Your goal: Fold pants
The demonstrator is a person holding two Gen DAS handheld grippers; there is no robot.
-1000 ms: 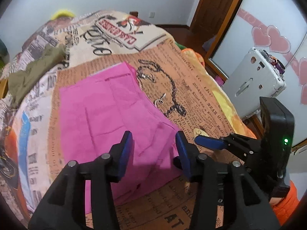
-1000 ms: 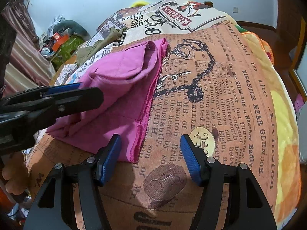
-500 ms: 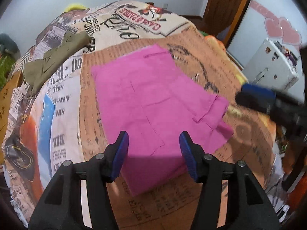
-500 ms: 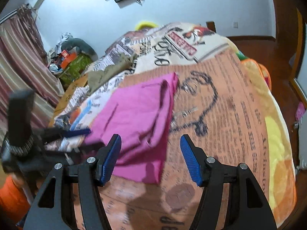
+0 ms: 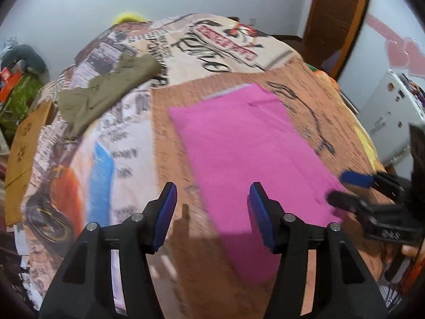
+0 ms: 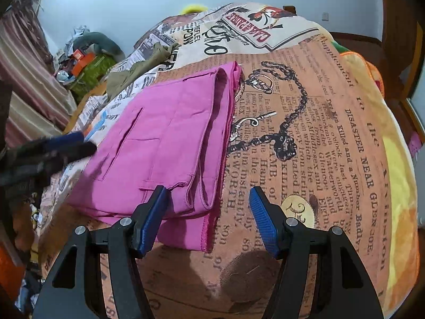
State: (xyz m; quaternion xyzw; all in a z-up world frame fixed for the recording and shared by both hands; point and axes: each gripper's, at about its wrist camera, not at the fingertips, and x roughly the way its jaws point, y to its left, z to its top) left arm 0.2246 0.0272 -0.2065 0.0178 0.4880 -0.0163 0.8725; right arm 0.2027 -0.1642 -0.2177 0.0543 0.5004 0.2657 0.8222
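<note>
Here, folded pink pants lie on a bed while both grippers hover with jaws wide apart, holding nothing.

Left-wrist view: the left gripper (image 5: 211, 212) sits at lower centre, its blue pads spread over the near left corner of the pink pants (image 5: 255, 154), which fill the middle of the frame on the newspaper-print bedspread (image 5: 127, 143); the right gripper (image 5: 353, 188) enters blurred at the right edge, by the near right corner of the pants. An olive-green garment (image 5: 106, 93) lies crumpled at upper left, well apart from the pants, and a white suitcase (image 5: 387, 122) stands at right. Right-wrist view: the right gripper (image 6: 208, 218) straddles the near right edge of the pants (image 6: 164, 143), whose stacked layers show; the left gripper (image 6: 66, 143) appears blurred at left.
</note>
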